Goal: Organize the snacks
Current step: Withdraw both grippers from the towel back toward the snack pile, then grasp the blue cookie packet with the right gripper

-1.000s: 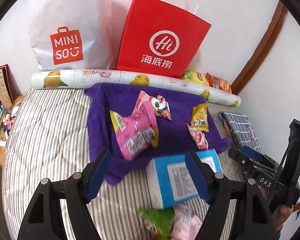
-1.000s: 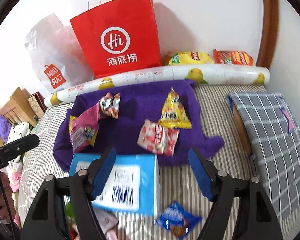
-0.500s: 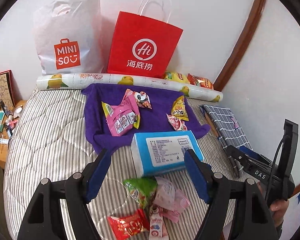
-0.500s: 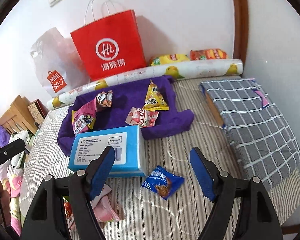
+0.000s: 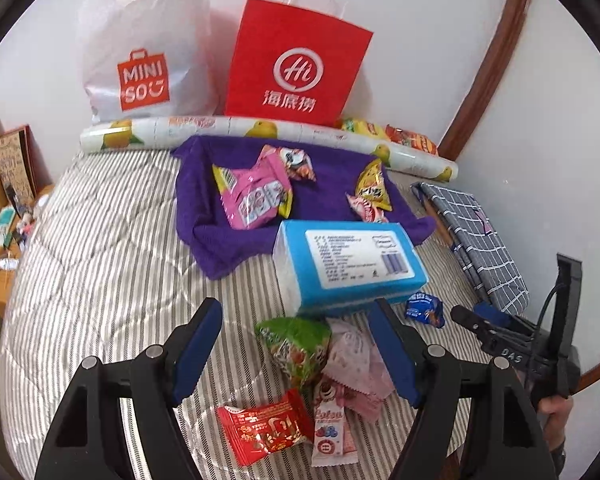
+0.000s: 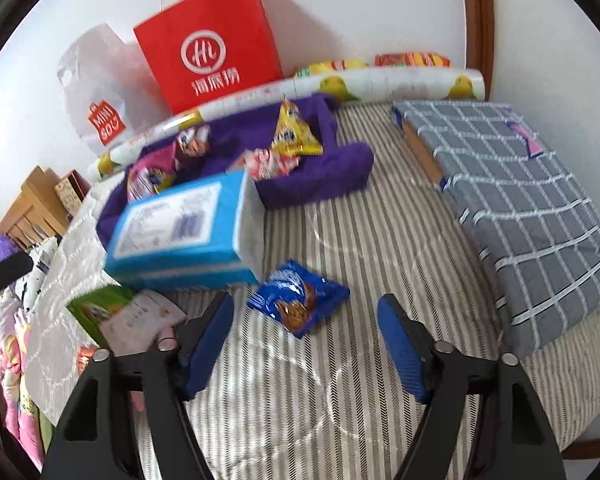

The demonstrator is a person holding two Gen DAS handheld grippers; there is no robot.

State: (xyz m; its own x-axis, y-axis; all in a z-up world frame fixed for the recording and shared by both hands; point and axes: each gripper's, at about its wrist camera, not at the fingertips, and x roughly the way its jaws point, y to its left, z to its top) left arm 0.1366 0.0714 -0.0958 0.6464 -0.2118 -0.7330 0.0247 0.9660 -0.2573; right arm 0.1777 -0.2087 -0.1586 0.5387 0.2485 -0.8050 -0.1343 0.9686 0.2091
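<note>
Several snack packets lie on a purple towel [image 5: 332, 184] [image 6: 312, 184] on the striped bed. A pink packet [image 5: 256, 196], a yellow packet [image 5: 374, 186] [image 6: 294, 132] and others lie on it. A blue tissue pack [image 5: 352, 264] [image 6: 188, 232] sits in front of the towel. A green packet [image 5: 296, 344], a red packet [image 5: 266, 428] and pale pink packets lie near my left gripper [image 5: 296, 352], which is open and empty above them. A blue cookie packet [image 6: 300, 300] [image 5: 424, 308] lies just ahead of my open, empty right gripper [image 6: 306, 336].
A red paper bag [image 5: 296, 68] and a white Miniso bag [image 5: 148, 60] stand against the wall behind a rolled fruit-print sheet [image 5: 260, 132]. A grey checked cushion [image 6: 512, 208] lies at the right. A wooden side table with clutter [image 5: 0, 220] is at the left.
Both grippers have drawn back and lowered toward the near snacks. More of the near bed and the red, green and blue packets came into view. Both stay open.
</note>
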